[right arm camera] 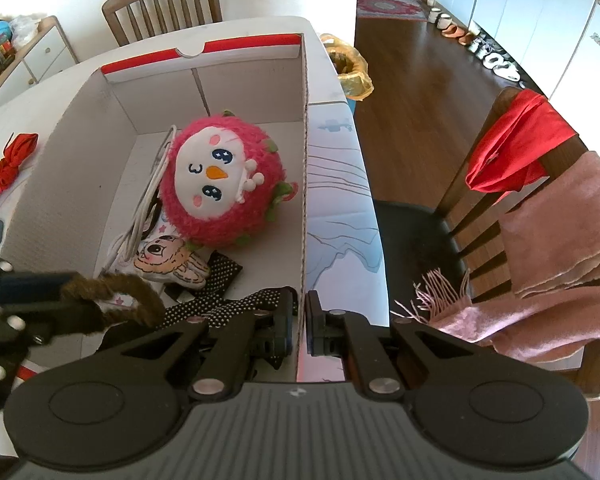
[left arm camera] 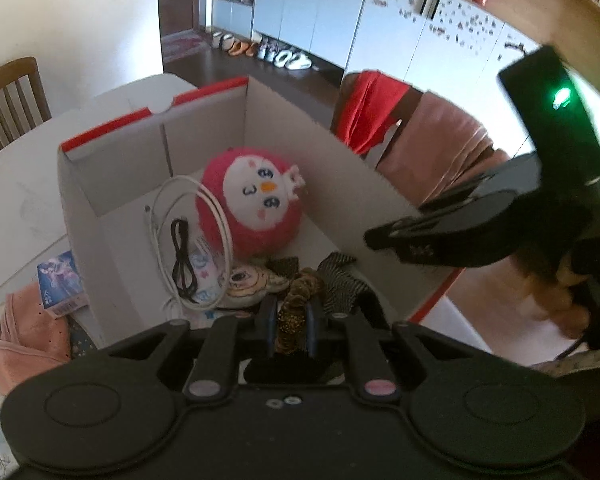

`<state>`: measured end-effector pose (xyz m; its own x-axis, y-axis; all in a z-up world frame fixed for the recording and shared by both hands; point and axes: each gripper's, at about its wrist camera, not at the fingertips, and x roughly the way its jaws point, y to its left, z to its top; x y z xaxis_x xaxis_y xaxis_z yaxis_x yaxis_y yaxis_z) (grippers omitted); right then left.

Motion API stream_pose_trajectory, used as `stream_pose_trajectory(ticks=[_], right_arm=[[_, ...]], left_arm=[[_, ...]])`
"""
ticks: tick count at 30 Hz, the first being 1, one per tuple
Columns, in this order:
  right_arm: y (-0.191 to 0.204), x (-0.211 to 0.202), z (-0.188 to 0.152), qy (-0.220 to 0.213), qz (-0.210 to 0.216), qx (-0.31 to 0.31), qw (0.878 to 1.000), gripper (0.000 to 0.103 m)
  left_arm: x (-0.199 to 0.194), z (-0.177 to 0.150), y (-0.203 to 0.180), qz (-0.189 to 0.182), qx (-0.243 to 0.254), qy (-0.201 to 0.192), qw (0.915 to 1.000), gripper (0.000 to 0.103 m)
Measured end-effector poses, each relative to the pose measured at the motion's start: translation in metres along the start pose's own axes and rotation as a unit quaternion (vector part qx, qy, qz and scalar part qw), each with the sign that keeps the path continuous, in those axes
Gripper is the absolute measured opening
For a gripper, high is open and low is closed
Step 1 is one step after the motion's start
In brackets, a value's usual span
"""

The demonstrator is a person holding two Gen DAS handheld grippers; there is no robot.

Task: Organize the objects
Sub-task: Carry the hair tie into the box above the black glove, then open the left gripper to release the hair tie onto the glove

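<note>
Two grippers worked at one cardboard box [right arm camera: 80,128] on a white table [left arm camera: 16,184]. Left gripper [left arm camera: 292,330] was clenched on a fuzzy brown scrunchie [left arm camera: 300,292], holding it above the near end of the box; from the right wrist view the same scrunchie [right arm camera: 112,288] showed as a loop pinched in that gripper at frame left. Right gripper [right arm camera: 300,320] was clamped on the box's right wall, one finger inside, one outside.

Inside the box: pink plush ball [right arm camera: 220,184] with a white face, about mid-floor; white cable [left arm camera: 188,240] coiled just beside it; black cable [left arm camera: 184,264] within the white loop; a small cartoon-faced pouch [right arm camera: 168,260] near the ball; a black dotted cloth [right arm camera: 220,280] at the near end, under the scrunchie.

Outside the box: pink cloth [left arm camera: 28,336] and a printed card [left arm camera: 60,280] on the table to its left; a red cloth [right arm camera: 8,168] on the same side. A chair [right arm camera: 480,208] stood beside the table, draped with a red garment [right arm camera: 516,144] and a pink scarf [right arm camera: 560,248].
</note>
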<state>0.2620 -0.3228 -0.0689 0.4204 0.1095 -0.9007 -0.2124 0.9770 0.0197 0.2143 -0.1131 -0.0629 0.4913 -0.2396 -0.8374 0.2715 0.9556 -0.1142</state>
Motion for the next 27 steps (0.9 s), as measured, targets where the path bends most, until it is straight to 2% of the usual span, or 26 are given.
stream_pose_trajectory(ticks=[3,10,18,21,23,27], right_arm=[[0.0,0.0,0.0,0.0,0.0,-0.001,1.0,0.006],[-0.001,0.0,-0.001,0.002,0.003,0.001,1.0,0.006],[0.0,0.001,-0.001,0.005,0.001,0.003,1.0,0.006],[0.0,0.001,-0.001,0.005,0.002,0.004,1.0,0.006],[0.001,0.002,-0.002,0.005,0.001,0.005,1.0,0.006],[0.0,0.002,-0.002,0.005,0.0,0.005,1.0,0.006]], left_arm=[[0.009,0.001,-0.002,0.013,0.009,0.011,0.9998,0.012],[0.026,0.002,-0.003,-0.005,0.01,0.046,0.9989,0.013],[0.034,0.001,0.004,-0.008,-0.011,0.059,0.9982,0.022],[0.033,0.001,0.003,-0.005,-0.005,0.054,0.9985,0.03],[0.029,0.002,0.003,-0.012,-0.006,0.044,0.9989,0.041],[0.023,0.003,0.003,-0.017,-0.011,0.029,0.9994,0.046]])
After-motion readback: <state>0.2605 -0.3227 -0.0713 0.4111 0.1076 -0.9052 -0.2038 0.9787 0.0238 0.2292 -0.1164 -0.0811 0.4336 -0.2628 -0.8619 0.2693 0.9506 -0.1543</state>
